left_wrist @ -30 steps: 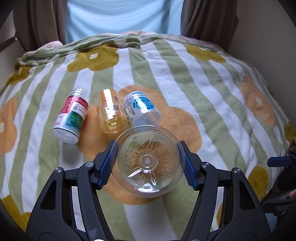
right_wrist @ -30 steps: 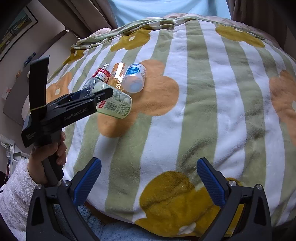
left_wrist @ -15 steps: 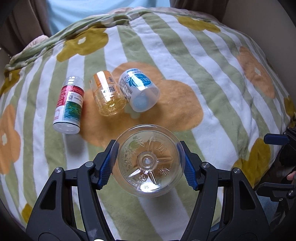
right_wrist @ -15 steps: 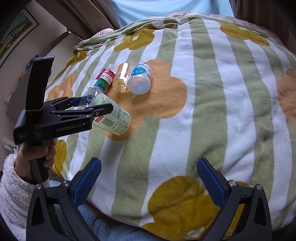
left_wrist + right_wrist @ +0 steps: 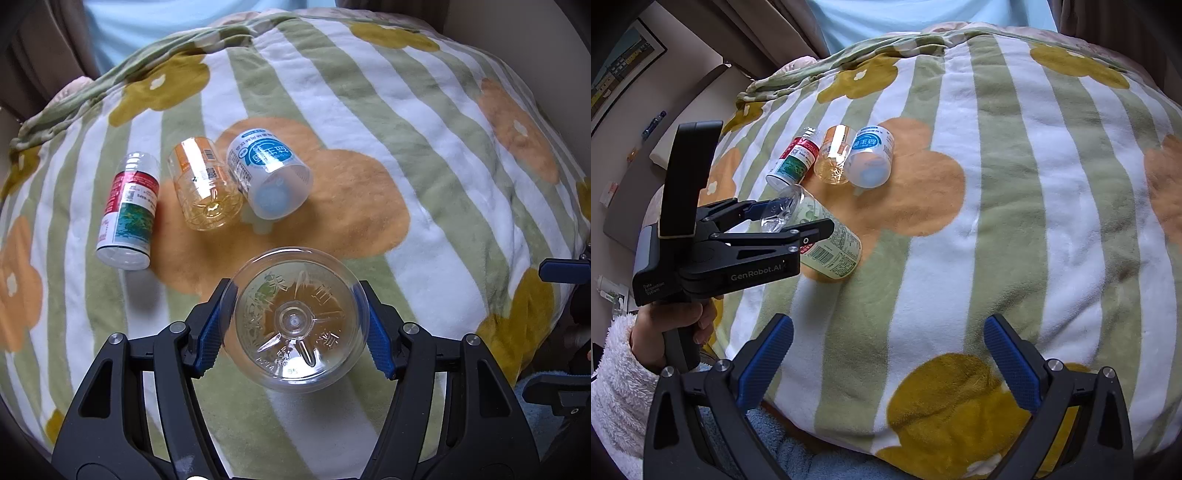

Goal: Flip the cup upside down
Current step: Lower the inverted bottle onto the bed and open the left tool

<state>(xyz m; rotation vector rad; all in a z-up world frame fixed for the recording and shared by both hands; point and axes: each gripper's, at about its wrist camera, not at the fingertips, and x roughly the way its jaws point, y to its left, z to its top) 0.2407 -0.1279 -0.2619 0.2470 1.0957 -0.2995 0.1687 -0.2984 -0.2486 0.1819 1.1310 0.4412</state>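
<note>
Clamped between the blue-padded fingers of the left gripper (image 5: 294, 325): a clear plastic cup with a green-and-white label (image 5: 295, 319), base toward the camera, both pads pressed against its sides. Seen from the right wrist, tilted with its open mouth (image 5: 846, 258) touching the striped, flower-patterned fleece blanket (image 5: 1015, 221). Spread wide and holding nothing, the right gripper (image 5: 888, 354), poised over the blanket's near edge, well apart from the cup. Lying on their sides in a row beyond the held cup: a red-and-green labelled cup (image 5: 127, 210), a clear orange-labelled cup (image 5: 203, 184), a white cup with a blue label (image 5: 267, 173), the last two touching
</note>
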